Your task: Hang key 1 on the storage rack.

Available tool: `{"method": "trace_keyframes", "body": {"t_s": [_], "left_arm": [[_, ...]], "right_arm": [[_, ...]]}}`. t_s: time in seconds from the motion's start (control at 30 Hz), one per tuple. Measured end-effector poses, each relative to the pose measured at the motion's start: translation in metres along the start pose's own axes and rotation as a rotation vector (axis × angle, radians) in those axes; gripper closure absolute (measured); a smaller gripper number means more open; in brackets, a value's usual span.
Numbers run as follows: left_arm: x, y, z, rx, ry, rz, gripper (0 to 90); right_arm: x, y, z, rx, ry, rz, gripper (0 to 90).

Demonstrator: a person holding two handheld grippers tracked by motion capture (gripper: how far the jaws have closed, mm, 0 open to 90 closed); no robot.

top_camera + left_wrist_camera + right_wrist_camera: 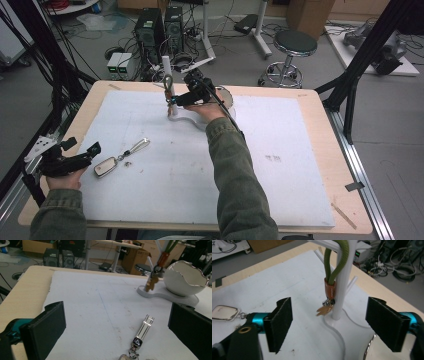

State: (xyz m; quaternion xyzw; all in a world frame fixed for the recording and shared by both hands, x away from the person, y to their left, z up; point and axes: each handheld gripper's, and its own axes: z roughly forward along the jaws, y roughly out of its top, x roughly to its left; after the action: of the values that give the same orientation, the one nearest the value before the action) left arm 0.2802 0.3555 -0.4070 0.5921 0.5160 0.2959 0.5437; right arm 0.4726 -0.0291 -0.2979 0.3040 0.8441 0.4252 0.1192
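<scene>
– Where is the olive-green cord key loop with its orange leather band (331,277)?

– It hangs on a peg of the white branched stand (342,290) near the worktop's (320,107) far edge, keys dangling beside the post. The right hand-held gripper (329,322) has jaws wide apart, nothing between the pads.

– And the left hand-held gripper (75,155)?

– Open too, at the near left corner, facing the silver car-key fob on its metal strap (122,156).
</scene>
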Motion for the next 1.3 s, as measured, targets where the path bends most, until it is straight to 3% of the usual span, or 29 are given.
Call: {"method": "trace_keyframes", "body": {"t_s": [0.07, 0.13, 0.17, 0.33, 0.37, 0.6, 1.3], "left_arm": [[0.000, 0.000, 0.000, 0.001, 0.000, -0.002, 1.7], [0.000, 0.000, 0.000, 0.003, 0.000, 0.000, 1.7], [0.000, 0.000, 0.000, 0.003, -0.001, 0.001, 1.7], [-0.001, 0.000, 0.001, -0.001, -0.001, 0.000, 1.7], [-0.001, 0.000, 0.000, 0.002, 0.000, 0.001, 1.7], [-0.001, 0.000, 0.000, 0.003, 0.001, 0.002, 1.7], [-0.003, 0.000, 0.003, 0.005, 0.005, 0.012, 1.7]], "right_arm": [[-0.002, -0.002, -0.001, 0.028, -0.006, 0.018, 9.1], [-0.003, -0.004, -0.004, 0.056, -0.009, 0.031, 8.2], [-0.003, -0.005, -0.005, 0.065, -0.015, 0.028, 0.9], [-0.002, -0.006, -0.018, 0.087, -0.055, 0.006, 0.4], [-0.003, -0.006, -0.025, 0.066, -0.069, -0.011, 0.4], [-0.005, -0.018, -0.050, 0.000, -0.105, 0.003, 0.4], [-0.022, -0.093, -0.112, -0.068, -0.202, 0.083, 0.4]]}}
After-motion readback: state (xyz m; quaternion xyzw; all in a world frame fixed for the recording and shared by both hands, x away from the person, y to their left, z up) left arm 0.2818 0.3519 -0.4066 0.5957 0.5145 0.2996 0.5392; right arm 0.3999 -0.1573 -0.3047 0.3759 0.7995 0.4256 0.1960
